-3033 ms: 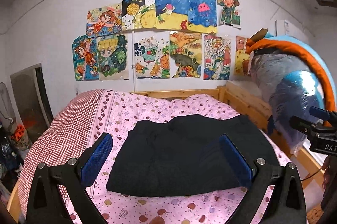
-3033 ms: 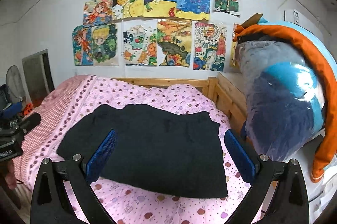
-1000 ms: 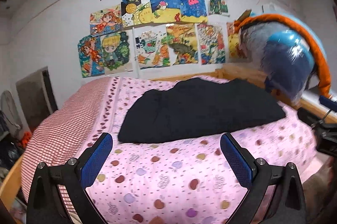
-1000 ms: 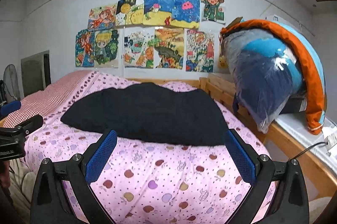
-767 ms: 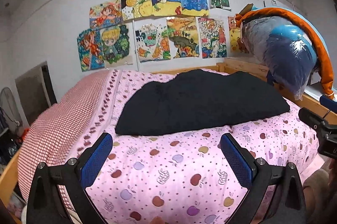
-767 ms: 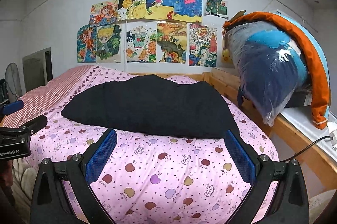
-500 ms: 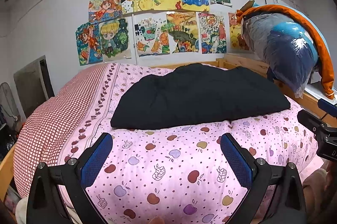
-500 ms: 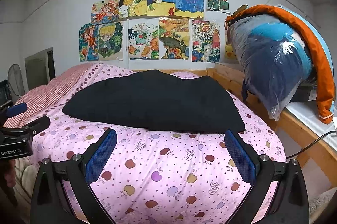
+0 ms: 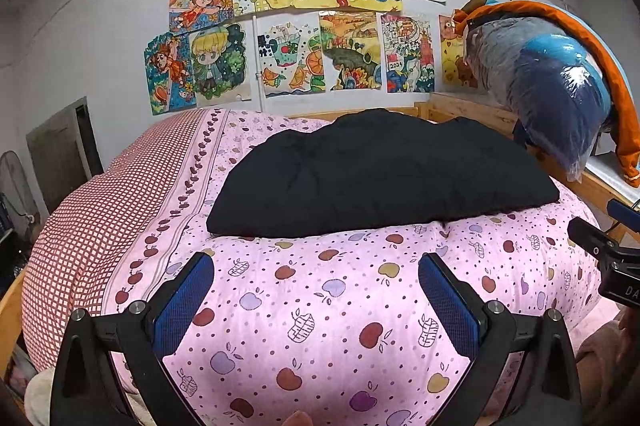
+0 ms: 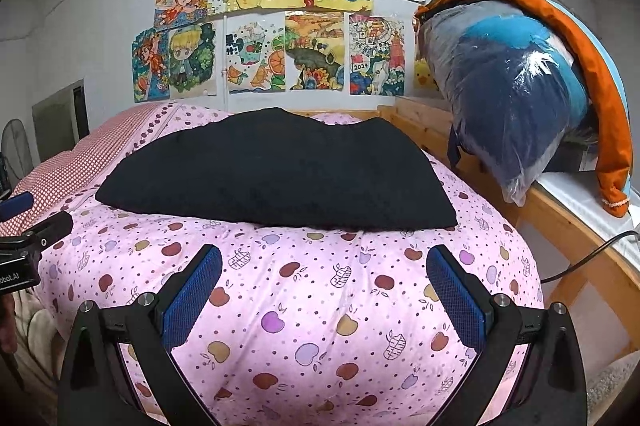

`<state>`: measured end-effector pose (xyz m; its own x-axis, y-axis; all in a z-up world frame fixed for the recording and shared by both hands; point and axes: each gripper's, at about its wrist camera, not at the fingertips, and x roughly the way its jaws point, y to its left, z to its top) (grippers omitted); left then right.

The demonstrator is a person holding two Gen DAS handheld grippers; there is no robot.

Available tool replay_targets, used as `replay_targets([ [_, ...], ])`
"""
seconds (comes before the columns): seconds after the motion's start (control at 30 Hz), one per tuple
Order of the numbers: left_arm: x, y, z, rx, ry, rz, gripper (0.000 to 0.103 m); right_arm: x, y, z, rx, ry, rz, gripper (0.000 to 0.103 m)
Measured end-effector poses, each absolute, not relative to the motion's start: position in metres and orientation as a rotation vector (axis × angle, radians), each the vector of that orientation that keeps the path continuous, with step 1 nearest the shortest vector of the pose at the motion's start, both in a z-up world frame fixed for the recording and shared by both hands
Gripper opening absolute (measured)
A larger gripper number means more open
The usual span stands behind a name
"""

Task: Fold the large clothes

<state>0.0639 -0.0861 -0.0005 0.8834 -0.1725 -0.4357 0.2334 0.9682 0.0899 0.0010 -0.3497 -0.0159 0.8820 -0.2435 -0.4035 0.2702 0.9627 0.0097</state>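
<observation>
A black garment (image 9: 380, 174) (image 10: 276, 170) lies folded into a flat rectangle on the pink apple-print bedspread (image 9: 328, 310) (image 10: 320, 306). My left gripper (image 9: 316, 290) is open and empty, held low before the near edge of the bed, well short of the garment. My right gripper (image 10: 324, 282) is also open and empty, likewise below and in front of the garment. Each gripper shows at the edge of the other's view: the right one (image 9: 608, 250), the left one (image 10: 24, 246).
A red-checked strip of bedding (image 9: 100, 218) runs along the left. A wooden bed rail (image 10: 560, 222) borders the right, with a plastic-wrapped blue and orange bundle (image 10: 520, 98) on the ledge. Drawings (image 9: 312, 38) cover the back wall. A cable (image 10: 592, 254) hangs at right.
Both grippers have drawn back and dropped from over the garment to the near edge of the bed. The garment lies unmoved. Both stayed open.
</observation>
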Motion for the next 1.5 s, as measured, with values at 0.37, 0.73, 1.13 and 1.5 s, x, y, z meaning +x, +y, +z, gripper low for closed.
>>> replay_targets([
  [0.37, 0.0641, -0.0861, -0.0006, 0.136, 0.442, -0.212, 0.103, 0.002, -0.3555, -0.0182, 0.069, 0.418, -0.268, 0.1],
  [0.73, 0.0634, -0.0847, 0.0001, 0.137, 0.439, -0.21, 0.103, 0.003, -0.3569, -0.0194, 0.072, 0.423, -0.269, 0.1],
  [1.13, 0.0627, -0.0852, 0.0021, 0.14, 0.439, -0.209, 0.103, 0.0031, -0.3571, -0.0198, 0.075, 0.424, -0.27, 0.1],
  [1.5, 0.0621, -0.0845, 0.0019, 0.133, 0.438, -0.214, 0.103, 0.0032, -0.357, -0.0206, 0.079, 0.426, -0.269, 0.1],
])
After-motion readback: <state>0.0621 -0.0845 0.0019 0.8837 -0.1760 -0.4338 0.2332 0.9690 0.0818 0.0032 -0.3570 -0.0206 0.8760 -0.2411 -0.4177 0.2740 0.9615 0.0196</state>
